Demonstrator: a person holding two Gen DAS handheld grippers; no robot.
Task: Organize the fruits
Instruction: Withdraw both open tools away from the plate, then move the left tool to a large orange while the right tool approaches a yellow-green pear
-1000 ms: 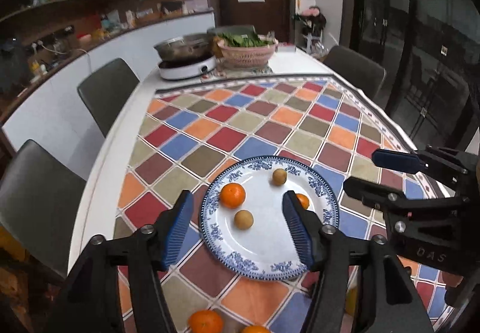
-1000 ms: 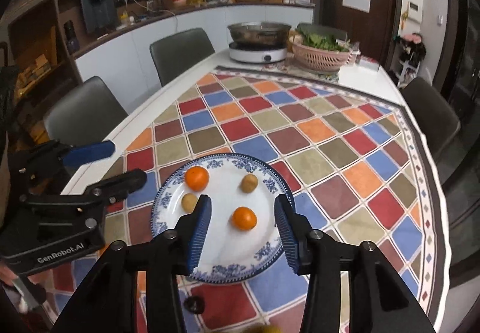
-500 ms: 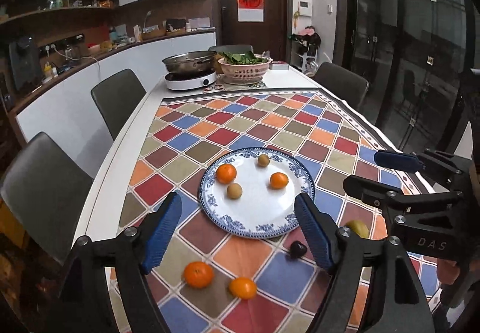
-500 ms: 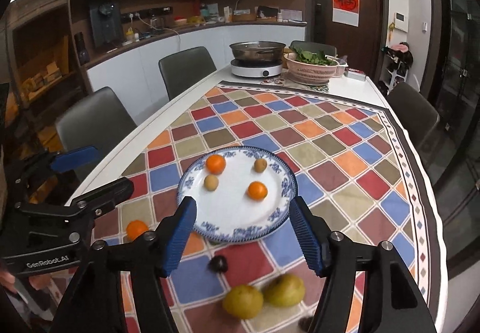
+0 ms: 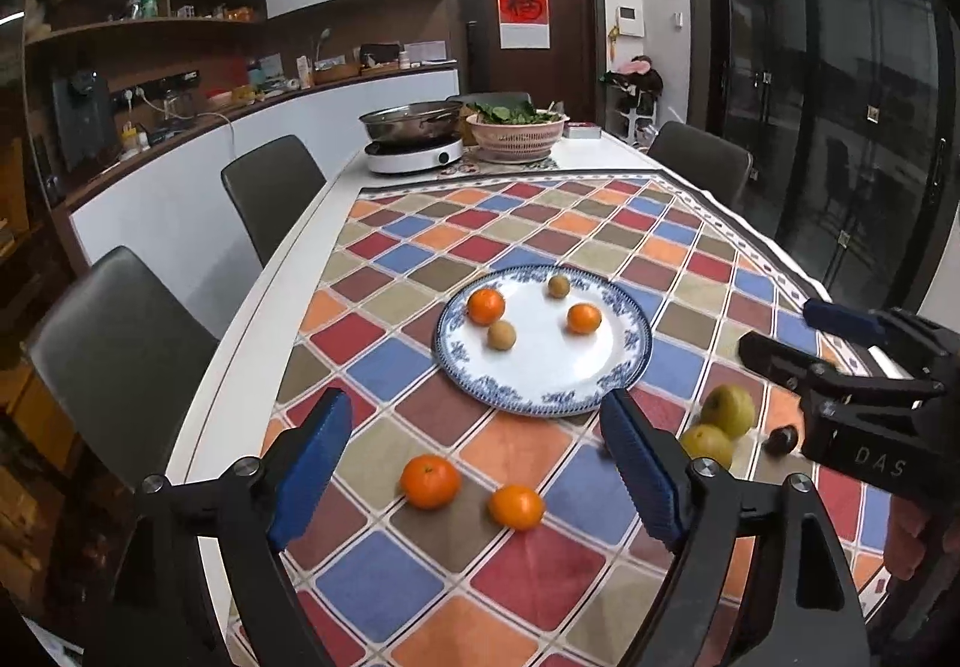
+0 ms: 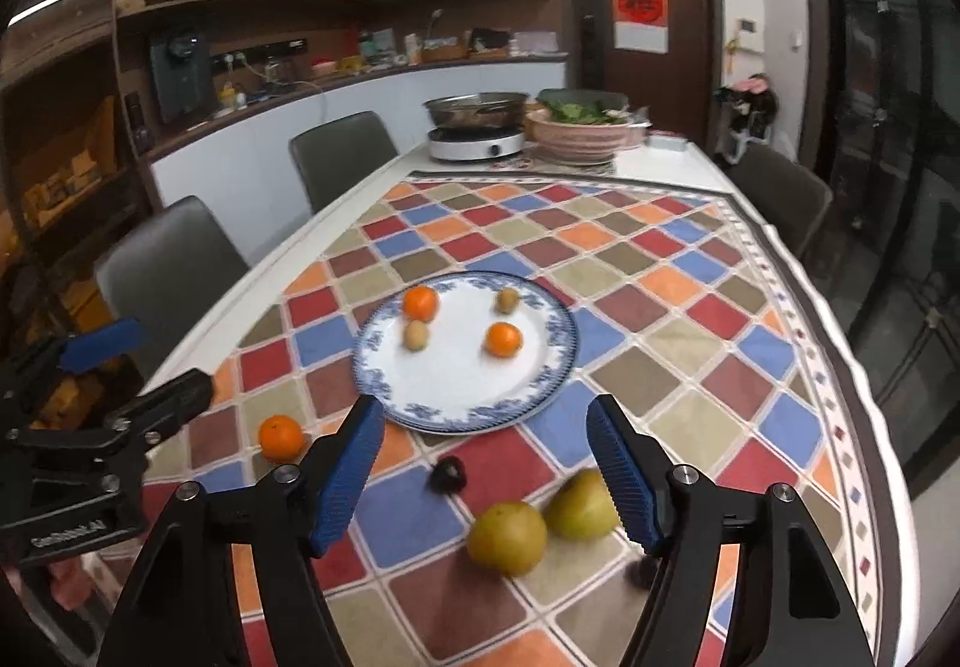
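A blue-rimmed white plate [image 5: 558,367] [image 6: 456,373] sits mid-table and holds two oranges [image 5: 486,305] and two small brown fruits [image 5: 501,335]. Nearer me on the chequered cloth lie two more oranges [image 5: 430,481], two yellow-green pears [image 6: 507,537] and a small dark fruit [image 6: 447,475]. My left gripper [image 5: 473,406] hovers back from the plate above the loose oranges, its jaws opening with nothing between them. My right gripper [image 6: 485,407] hangs above the dark fruit and pears, its jaws also opening and empty.
At the far end stand a pan on an induction cooker [image 5: 414,153] and a pink basket of greens [image 5: 516,132]. Grey chairs [image 5: 273,199] line the left edge, and another chair [image 5: 699,159] stands at the right. Dark glass doors [image 5: 840,126] fill the right wall.
Both grippers have drawn back from over the plate toward the near end of the table. Their jaws have widened. The loose oranges, pears and dark fruit have come into view.
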